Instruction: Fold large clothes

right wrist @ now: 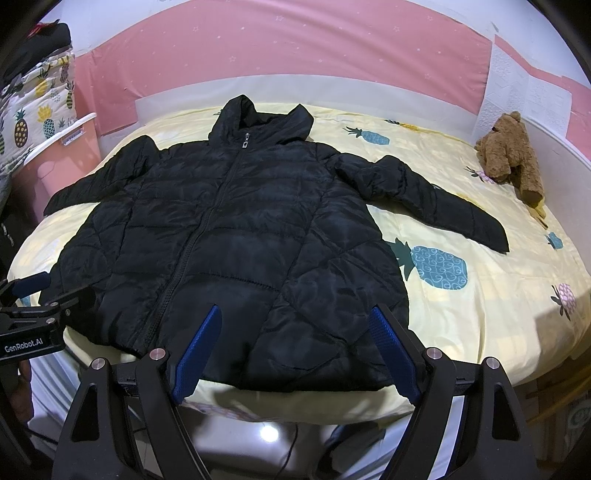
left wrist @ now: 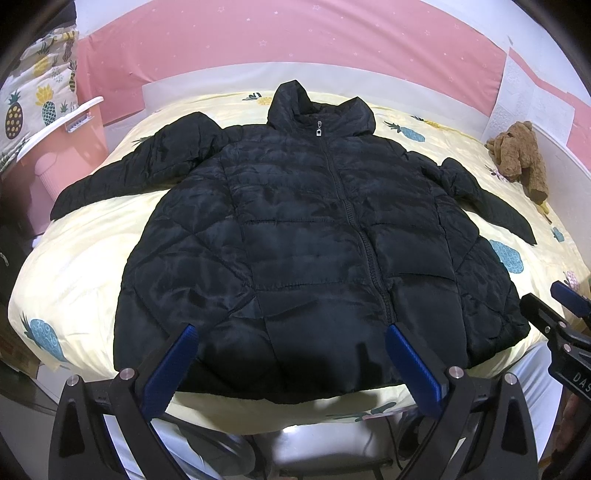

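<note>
Only from the right wrist: black clothes [right wrist: 51, 35] atop the pineapple bedding [right wrist: 33, 99].

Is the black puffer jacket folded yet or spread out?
Spread out. The black quilted puffer jacket lies flat, front up and zipped, on the pineapple-print bedsheet, both sleeves extended sideways, hood at the far end.

white "genrobot.ai" lettering on black body of left gripper [right wrist: 40, 291], seen at left edge of right wrist view. partial "das" on right gripper [left wrist: 567, 306], cut off at frame edge. nothing else legible.
</note>
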